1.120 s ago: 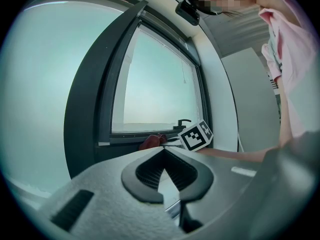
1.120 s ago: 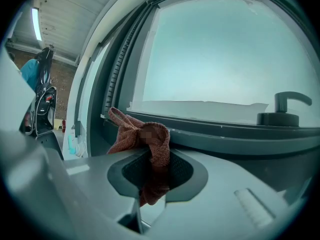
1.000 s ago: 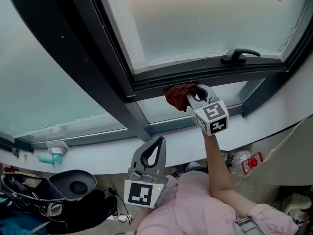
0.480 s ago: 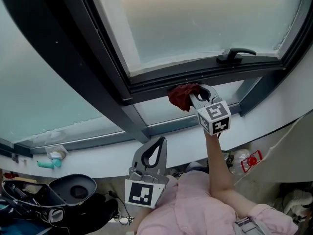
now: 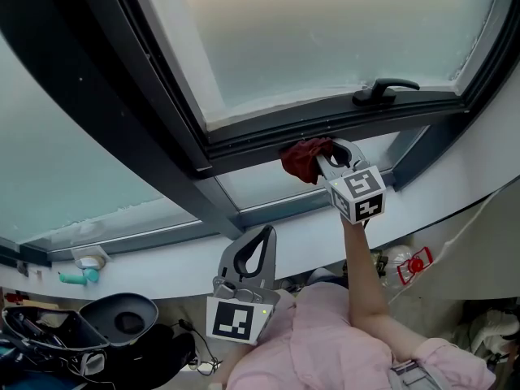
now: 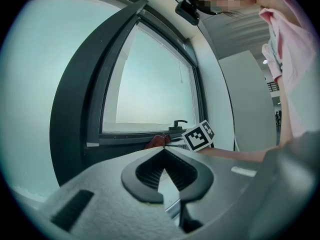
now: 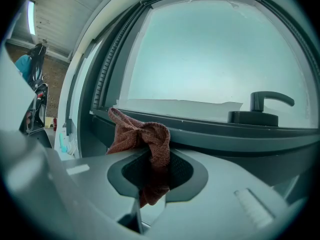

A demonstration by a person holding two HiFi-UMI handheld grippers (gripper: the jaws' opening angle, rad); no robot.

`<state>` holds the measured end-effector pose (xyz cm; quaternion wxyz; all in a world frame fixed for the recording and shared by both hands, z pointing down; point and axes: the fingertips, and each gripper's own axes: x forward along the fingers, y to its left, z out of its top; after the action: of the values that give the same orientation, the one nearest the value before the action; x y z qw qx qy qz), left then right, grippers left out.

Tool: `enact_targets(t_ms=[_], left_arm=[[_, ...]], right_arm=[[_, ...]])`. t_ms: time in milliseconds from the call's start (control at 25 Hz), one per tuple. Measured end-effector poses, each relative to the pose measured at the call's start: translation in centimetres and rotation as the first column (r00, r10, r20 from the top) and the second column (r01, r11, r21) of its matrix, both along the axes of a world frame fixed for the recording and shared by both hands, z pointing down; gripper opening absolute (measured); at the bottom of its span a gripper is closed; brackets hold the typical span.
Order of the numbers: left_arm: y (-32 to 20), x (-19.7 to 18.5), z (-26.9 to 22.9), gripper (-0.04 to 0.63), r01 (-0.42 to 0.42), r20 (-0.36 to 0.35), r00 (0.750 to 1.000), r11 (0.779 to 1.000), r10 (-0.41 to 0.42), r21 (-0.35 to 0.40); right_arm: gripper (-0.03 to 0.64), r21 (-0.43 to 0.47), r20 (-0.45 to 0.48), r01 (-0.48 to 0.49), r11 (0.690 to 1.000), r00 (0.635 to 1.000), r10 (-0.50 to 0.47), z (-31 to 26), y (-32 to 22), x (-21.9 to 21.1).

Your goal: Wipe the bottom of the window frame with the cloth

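The right gripper (image 5: 323, 156) clamps the red cloth (image 5: 301, 158) against the window frame bottom rail (image 5: 268, 136) for wiping; the left gripper (image 5: 249, 257) hangs closed, empty, lower centre.

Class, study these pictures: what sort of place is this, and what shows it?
Probably an indoor room beside a large window: a dark window frame around pale frosted panes, a black window handle, and a white ledge with clutter below it.
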<state>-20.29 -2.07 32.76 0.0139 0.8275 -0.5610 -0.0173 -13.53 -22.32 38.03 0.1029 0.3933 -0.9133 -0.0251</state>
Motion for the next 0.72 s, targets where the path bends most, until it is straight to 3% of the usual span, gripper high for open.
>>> enact_targets(t_ms=[280, 720], left_arm=[[-0.6, 1.1, -0.2, -0.003, -0.016, -0.002, 1.0, 1.0, 0.016, 0.004], [-2.2, 4.4, -0.5, -0.003, -0.032, 0.001, 0.999, 0.999, 0.032, -0.002]], right_arm=[[0.071, -0.006, 0.0, -0.029, 1.0, 1.0, 0.029, -0.1, -0.8, 2.1], [0.069, -0.015, 0.004, 0.019, 1.0, 1.0, -0.019, 0.0, -1.5, 3.8]])
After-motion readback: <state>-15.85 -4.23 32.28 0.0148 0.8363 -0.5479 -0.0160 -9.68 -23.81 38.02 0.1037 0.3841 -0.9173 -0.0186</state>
